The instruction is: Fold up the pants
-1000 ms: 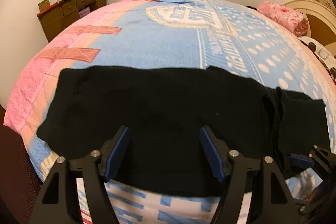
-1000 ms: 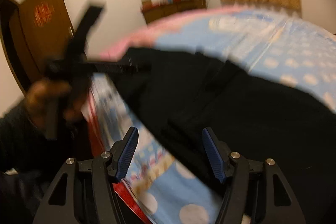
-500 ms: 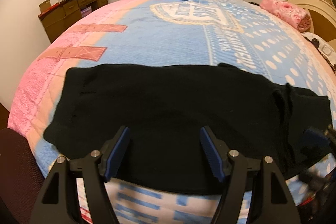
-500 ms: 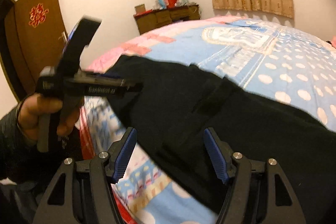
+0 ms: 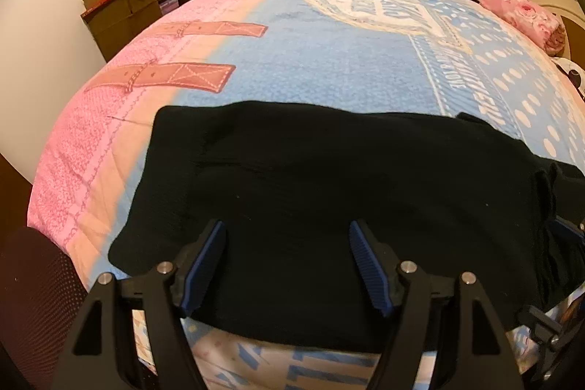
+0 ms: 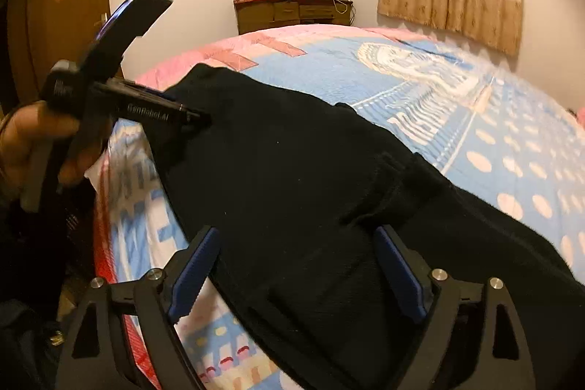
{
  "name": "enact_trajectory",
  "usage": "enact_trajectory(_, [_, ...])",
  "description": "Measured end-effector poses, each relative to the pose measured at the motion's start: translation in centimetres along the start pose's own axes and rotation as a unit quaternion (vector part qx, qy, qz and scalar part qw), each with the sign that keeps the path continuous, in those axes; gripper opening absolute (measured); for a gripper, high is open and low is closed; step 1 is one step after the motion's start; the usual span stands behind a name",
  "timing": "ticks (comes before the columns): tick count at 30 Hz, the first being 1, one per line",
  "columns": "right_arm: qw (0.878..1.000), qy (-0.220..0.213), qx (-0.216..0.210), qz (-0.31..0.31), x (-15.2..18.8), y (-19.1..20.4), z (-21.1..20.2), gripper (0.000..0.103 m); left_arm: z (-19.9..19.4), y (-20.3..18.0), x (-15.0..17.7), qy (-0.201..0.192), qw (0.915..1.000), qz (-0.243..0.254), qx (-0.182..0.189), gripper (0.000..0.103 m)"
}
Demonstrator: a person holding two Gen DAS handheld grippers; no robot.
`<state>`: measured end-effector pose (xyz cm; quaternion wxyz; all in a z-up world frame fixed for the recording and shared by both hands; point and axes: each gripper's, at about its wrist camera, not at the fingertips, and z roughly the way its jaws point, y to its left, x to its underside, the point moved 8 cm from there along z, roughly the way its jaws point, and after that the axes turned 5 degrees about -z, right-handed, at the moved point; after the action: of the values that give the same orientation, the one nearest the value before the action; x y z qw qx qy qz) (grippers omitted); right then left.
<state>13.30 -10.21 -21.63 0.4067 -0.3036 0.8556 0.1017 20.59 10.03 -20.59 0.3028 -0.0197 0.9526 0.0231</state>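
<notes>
Since half a second ago my right gripper [image 6: 296, 273] has eased in over the pants [image 5: 329, 192], and my left gripper [image 5: 287, 265] has barely shifted. Both views show the pants spread across the near edge of the bed [image 5: 329, 53], their black cloth so dark that I can hardly make out folds or seams. Toward 3 o'clock in the left view they bunch up and are cut off by the frame; in the right view they run out past 4 o'clock. My left gripper sits low over the near hem, fingers spread, nothing between them. My right gripper is also spread wide, with cloth lying between its fingers [image 6: 197, 265] but not pinched. From the right view, at 9 o'clock, I see my left hand [image 6: 33, 141] wrapped round its handle, tips against the pants' edge.
</notes>
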Motion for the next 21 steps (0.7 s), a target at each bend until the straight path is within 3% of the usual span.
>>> enact_trajectory(5, [0.994,-0.035,-0.046,0.088,-0.8,-1.9,-1.8,0.087,0.0,1.6,-0.7,-0.003,0.9999,-0.007,-0.010,0.074])
enact_trajectory(11, [0.992,-0.073,-0.004,0.101,-1.8,-3.6,-3.3,0.087,0.2,4.4,-1.6,-0.003,0.9993,-0.033,-0.018,0.074])
enact_trajectory(15, [0.994,-0.018,-0.012,0.105,-0.2,-4.0,-0.6,0.087,0.7,6.0,-2.3,-0.002,0.9985,-0.055,-0.007,0.075])
enact_trajectory(21, [0.998,-0.026,0.014,0.062,0.0,-3.2,-0.7,0.087,2.3,8.3,-3.7,0.011,0.9948,-0.096,0.032,0.075])
